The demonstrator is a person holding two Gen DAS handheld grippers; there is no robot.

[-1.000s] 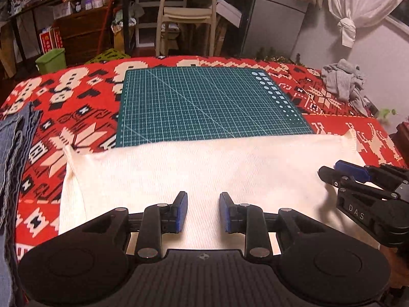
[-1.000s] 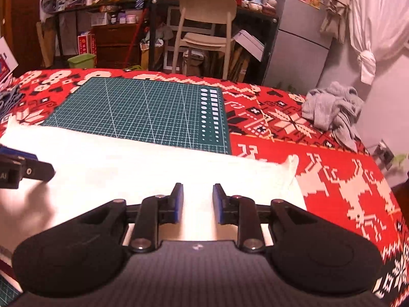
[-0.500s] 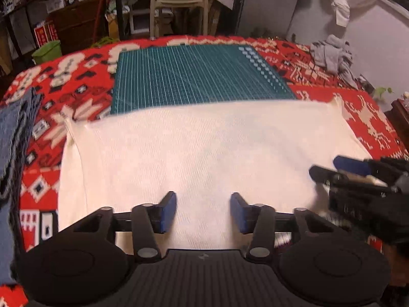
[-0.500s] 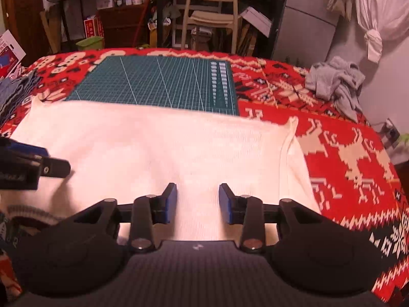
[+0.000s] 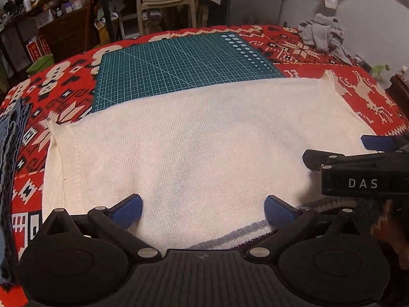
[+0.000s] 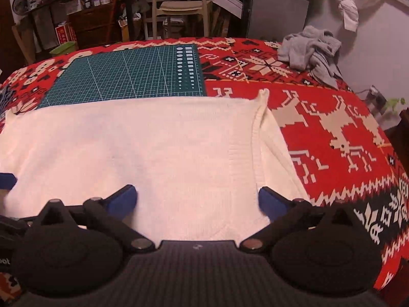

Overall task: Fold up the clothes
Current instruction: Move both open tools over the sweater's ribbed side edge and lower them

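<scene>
Cream knit sweater [image 5: 194, 140] lies flat beneath both wide-open hand-held grippers, left [image 5: 203, 208] and right [image 6: 195, 200].

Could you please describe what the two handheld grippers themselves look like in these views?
Both the left gripper and the right gripper are matte black, with a ribbed body, round domed side housings, silver pivot screws and blue finger pads. The right gripper's side shows white "DAS" lettering. No cables, hands or sleeves show.

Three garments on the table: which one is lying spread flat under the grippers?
The cream knit sweater, spread flat across the near table over the green cutting mat's edge. The grey garment is crumpled at the far right corner; the blue one is at the left edge.
</scene>
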